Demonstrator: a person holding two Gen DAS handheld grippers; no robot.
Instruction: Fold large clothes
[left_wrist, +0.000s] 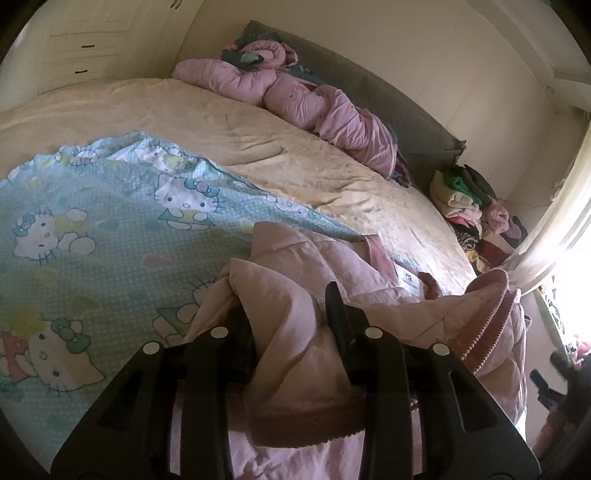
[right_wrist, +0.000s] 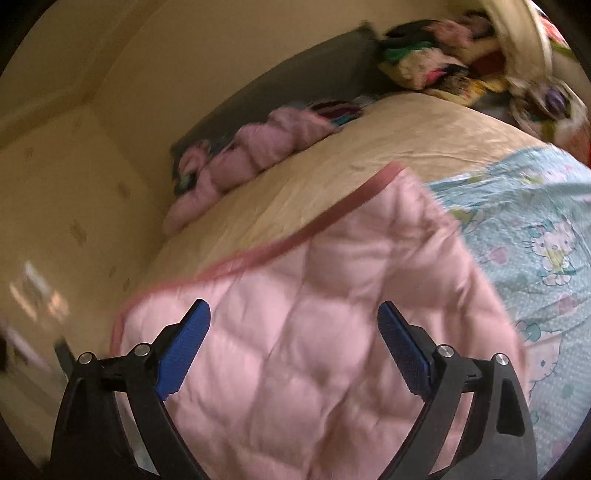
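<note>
Pink quilted jacket (right_wrist: 314, 332) bunched on bed, left tool (left_wrist: 291, 317) pinching it, right tool (right_wrist: 295, 332) wide

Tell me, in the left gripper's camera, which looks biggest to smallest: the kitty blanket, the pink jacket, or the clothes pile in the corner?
1. Kitty blanket
2. Pink jacket, though it is nearest the camera and the left gripper hides part of it, so first and second are unsure.
3. Clothes pile, far off, so it may only look small.

My left gripper (left_wrist: 291, 314) was all matte black, its angular arms pinned with round silver rivets. My right gripper (right_wrist: 293, 332) had the same black frame and silver screws, but carried bright blue textured pads (right_wrist: 184, 347).
</note>
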